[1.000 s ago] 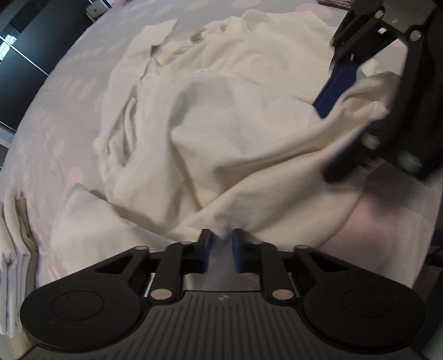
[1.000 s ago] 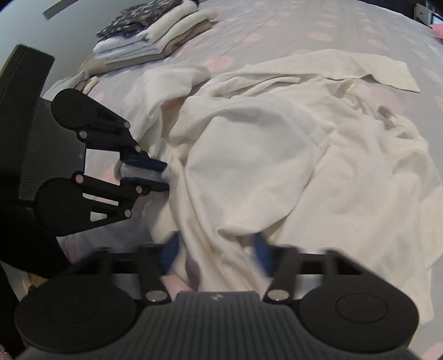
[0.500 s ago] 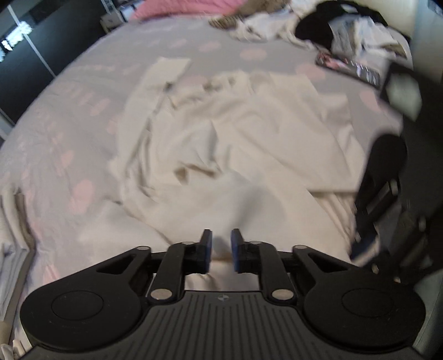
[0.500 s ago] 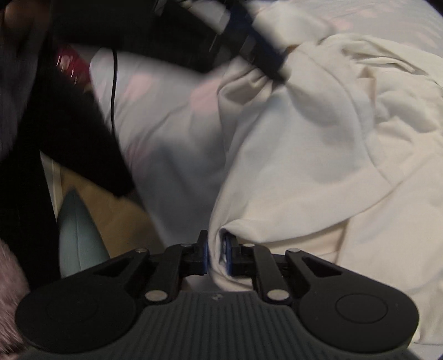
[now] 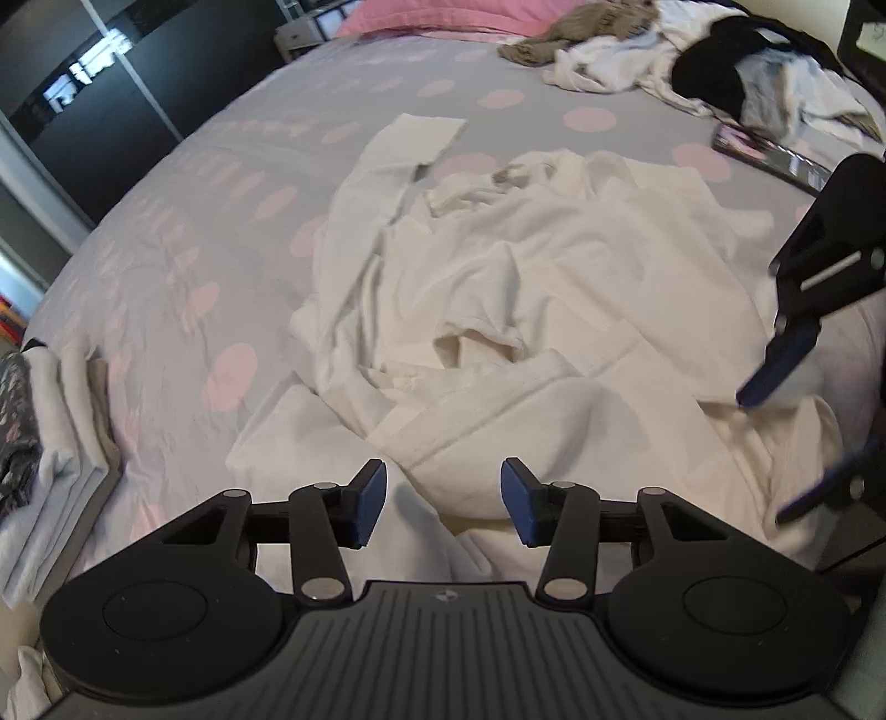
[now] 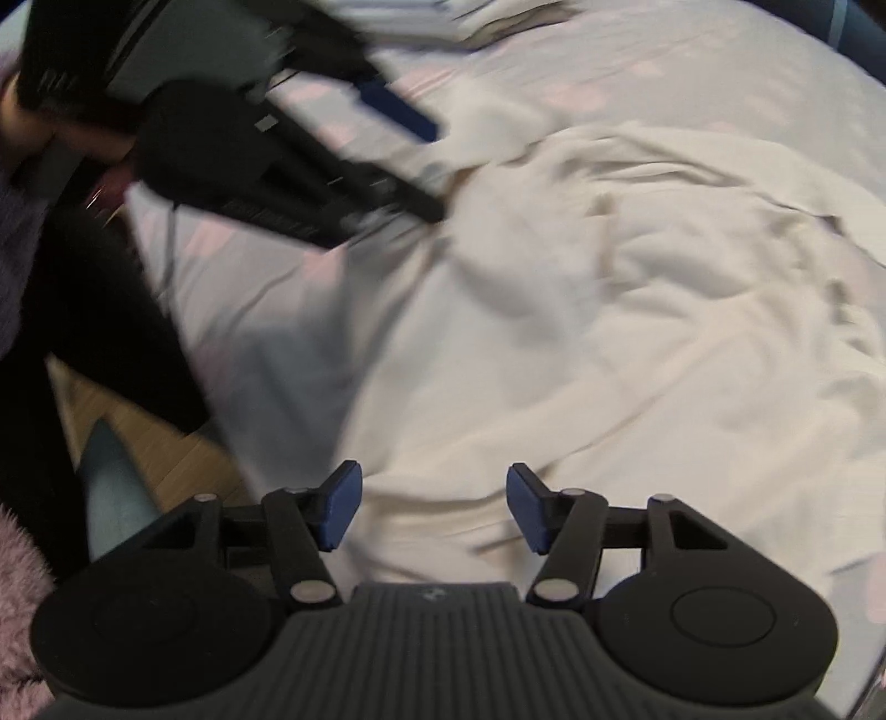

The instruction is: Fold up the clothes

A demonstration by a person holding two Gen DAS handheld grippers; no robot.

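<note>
Both grippers are over the bed (image 5: 183, 232) here, the one with the grey cover and pink dots. The white garment (image 5: 554, 310) is spread out crumpled across the middle of it, one long sleeve (image 5: 404, 149) stretched away toward the far side, the near hem bunched up in folds right in front of the left gripper (image 5: 443, 501).

The left gripper has its jaws spread wide and empty, blue pads well apart, hanging just over the near edge of the cloth. I can't tell if the pads touch the fabric or not.

The right gripper (image 6: 433, 507) is the same deal: jaws released, nothing between them, white fabric below. In the left wrist view you can see it coming in from the right edge (image 5: 797, 360), one blue fingertip down near the garment's right side. The right wrist view is pretty blurry, but the left gripper shows there as a dark shape up top left (image 6: 387, 160), at the cloth's edge.

Other stuff around: a stack of folded clothes (image 5: 50, 421) at the left edge of the bed, a messy pile of clothes (image 5: 692, 72) at the far end, and a pink pillow (image 5: 432, 16) behind that.
</note>
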